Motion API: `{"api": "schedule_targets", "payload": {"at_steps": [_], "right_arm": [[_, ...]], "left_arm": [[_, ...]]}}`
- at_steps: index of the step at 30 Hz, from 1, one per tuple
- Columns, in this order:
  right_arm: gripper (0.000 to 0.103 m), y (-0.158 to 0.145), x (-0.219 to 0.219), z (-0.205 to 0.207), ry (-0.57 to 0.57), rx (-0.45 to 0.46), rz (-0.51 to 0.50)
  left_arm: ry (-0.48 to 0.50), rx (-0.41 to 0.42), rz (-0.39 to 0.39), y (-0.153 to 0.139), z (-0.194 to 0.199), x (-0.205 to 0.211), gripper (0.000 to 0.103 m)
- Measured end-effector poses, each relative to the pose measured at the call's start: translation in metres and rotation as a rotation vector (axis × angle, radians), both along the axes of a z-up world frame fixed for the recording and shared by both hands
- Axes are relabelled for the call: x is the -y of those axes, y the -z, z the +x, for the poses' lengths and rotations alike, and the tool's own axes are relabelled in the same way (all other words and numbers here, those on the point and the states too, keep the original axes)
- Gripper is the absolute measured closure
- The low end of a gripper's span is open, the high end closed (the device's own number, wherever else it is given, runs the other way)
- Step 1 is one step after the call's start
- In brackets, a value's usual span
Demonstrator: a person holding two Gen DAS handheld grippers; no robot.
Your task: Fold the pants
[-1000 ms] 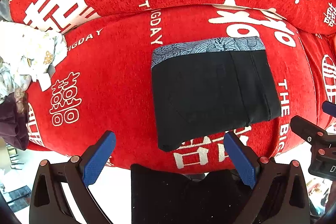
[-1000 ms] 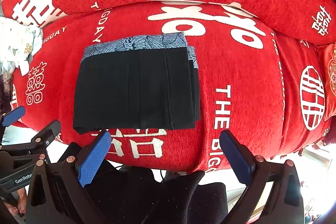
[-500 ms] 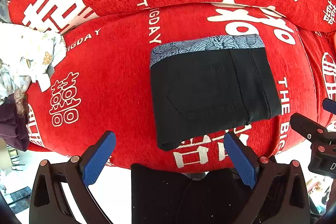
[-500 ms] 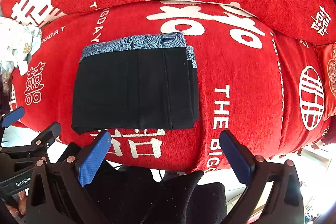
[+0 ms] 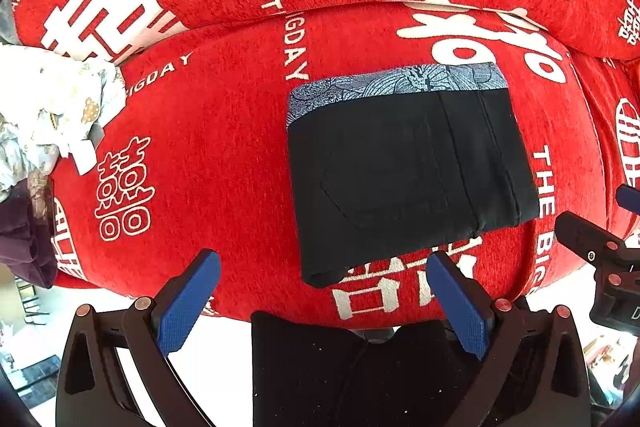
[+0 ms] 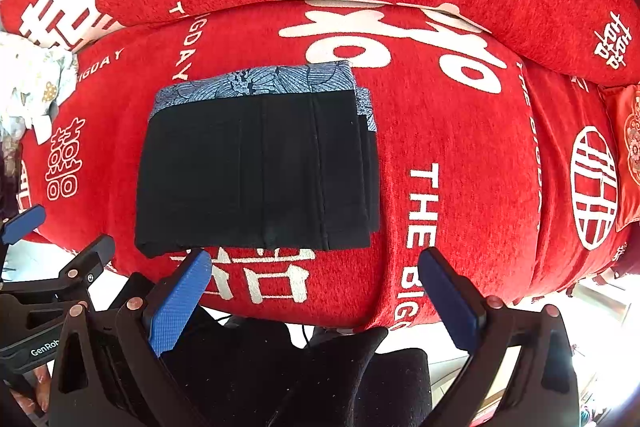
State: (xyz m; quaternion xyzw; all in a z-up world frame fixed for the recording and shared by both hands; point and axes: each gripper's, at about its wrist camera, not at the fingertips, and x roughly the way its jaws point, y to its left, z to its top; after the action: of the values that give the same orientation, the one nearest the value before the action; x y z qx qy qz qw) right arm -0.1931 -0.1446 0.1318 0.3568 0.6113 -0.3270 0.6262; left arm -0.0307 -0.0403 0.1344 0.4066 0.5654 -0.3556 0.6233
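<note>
Right wrist view: black folded pants, blue patterned waistband band at top, lie ahead of my spread, empty right gripper and left gripper.

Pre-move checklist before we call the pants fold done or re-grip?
1. Left gripper open, holding nothing: ok.
2. Right gripper open, holding nothing: ok.
3. Black pants folded into a compact rectangle on the red sofa cover: ok.
4. Layers flush: not ok, edges stagger at the right side.
5. Both grippers clear of the pants: ok.
6. Patterned clothes pile apart from the pants: ok.
</note>
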Motion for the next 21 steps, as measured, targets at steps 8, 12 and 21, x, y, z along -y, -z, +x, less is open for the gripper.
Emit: {"api": "schedule_targets", "payload": {"at_steps": [8,12,21], "right_arm": [[0.000,0.007,0.006,-0.001,-0.002,-0.018,0.005],[0.000,0.008,0.007,-0.002,0.006,-0.022,0.007],[0.000,0.008,0.010,-0.005,0.020,-0.016,0.003]], "left_arm": [[0.012,-0.004,0.018,0.007,-0.002,0.004,0.000],[0.021,-0.013,0.022,0.010,-0.005,0.007,0.000],[0.042,-0.020,0.039,0.012,-0.008,0.011,0.000]]}}
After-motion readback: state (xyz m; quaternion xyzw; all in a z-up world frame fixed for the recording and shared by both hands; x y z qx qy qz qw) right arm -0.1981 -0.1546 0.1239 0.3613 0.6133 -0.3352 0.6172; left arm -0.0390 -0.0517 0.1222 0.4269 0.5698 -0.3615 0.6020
